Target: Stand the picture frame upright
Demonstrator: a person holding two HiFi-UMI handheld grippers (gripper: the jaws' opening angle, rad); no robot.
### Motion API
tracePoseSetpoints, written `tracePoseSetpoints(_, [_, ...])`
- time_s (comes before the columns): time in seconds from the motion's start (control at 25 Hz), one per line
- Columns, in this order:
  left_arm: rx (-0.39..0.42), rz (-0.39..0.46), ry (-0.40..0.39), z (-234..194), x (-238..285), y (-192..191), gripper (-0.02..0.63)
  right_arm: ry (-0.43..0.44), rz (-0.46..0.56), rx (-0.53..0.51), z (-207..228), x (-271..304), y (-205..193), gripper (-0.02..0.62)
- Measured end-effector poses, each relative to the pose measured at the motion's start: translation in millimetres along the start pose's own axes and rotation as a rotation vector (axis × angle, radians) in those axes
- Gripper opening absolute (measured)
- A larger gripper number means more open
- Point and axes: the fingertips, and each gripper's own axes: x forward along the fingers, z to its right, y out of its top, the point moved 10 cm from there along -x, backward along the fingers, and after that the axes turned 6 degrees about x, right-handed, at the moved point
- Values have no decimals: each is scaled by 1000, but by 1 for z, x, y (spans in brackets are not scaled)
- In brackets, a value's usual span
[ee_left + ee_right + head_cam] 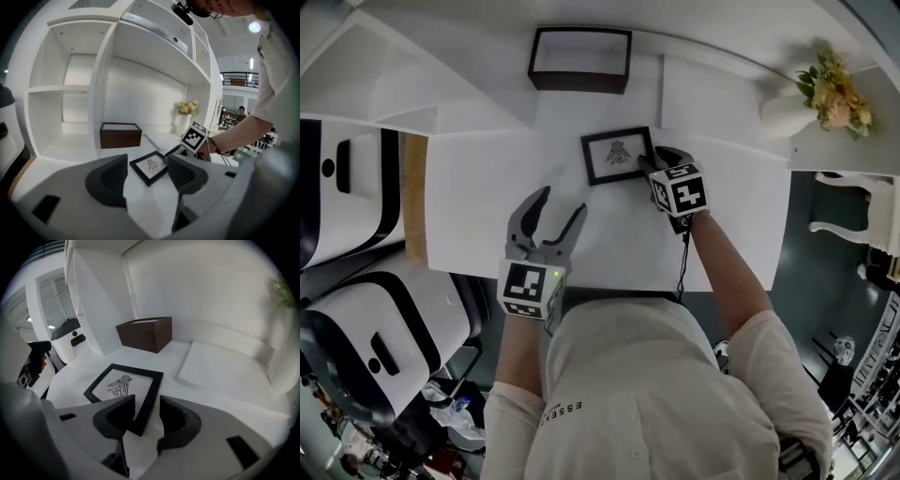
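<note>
Right claw (147, 405) straddles one edge of the flat frame (123, 384), jaws part-open and not gripping, positioned to tilt it up. Left claw (556, 208) hovers near the frame, open, empty.

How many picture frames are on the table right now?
1. The picture frame lies flat on the table, one corner between the open jaws of the right claw. The brown box behind it is not counted.

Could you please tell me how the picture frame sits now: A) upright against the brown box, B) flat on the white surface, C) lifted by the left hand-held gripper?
B: the picture frame lies flat on the white surface, one edge between the parted jaws of the right hand-held gripper.
</note>
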Motion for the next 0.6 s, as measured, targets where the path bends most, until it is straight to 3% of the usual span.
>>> tracePoseSetpoints(0.08, [-2, -5, 0, -1, -1, -1, 264, 13, 0, 28, -1, 0, -1, 146])
tracePoseSetpoints(0.6, [20, 1, -52, 1, -17, -1, 264, -16, -25, 78, -22, -12, -20, 100])
